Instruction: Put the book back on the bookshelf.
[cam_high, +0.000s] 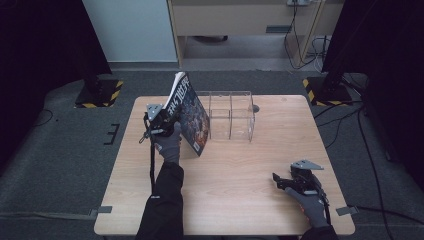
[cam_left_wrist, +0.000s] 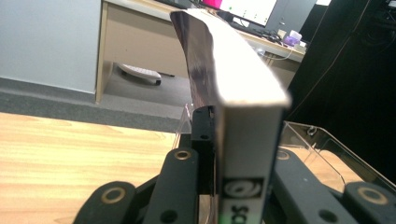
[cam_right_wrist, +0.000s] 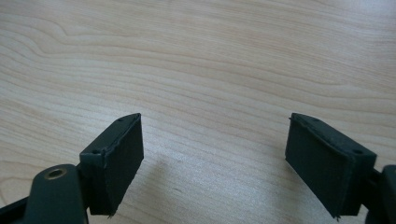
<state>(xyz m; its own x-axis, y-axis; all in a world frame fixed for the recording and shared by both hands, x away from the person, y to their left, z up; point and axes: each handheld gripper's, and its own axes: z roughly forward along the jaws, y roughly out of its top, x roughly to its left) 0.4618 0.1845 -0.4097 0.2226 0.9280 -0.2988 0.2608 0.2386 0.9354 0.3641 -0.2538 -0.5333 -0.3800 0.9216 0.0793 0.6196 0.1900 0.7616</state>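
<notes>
A thick book (cam_high: 190, 112) with a dark illustrated cover stands tilted above the table's left half, its spine toward me. My left gripper (cam_high: 165, 122) is shut on its lower spine edge; in the left gripper view the book (cam_left_wrist: 243, 116) rises between the black jaws (cam_left_wrist: 219, 140), its pages bending away at the top. A clear acrylic rack (cam_high: 230, 117) with upright dividers stands just right of the book, its wall (cam_left_wrist: 327, 144) close by. My right gripper (cam_high: 282, 182) rests low at the table's near right, open, with only bare wood between its pads (cam_right_wrist: 215, 154).
The wooden table (cam_high: 240, 190) carries the rack near its far edge. Behind it are a grey carpet, a desk (cam_high: 240, 20) and cables. Black stands with striped bases (cam_high: 97, 92) flank the far corners.
</notes>
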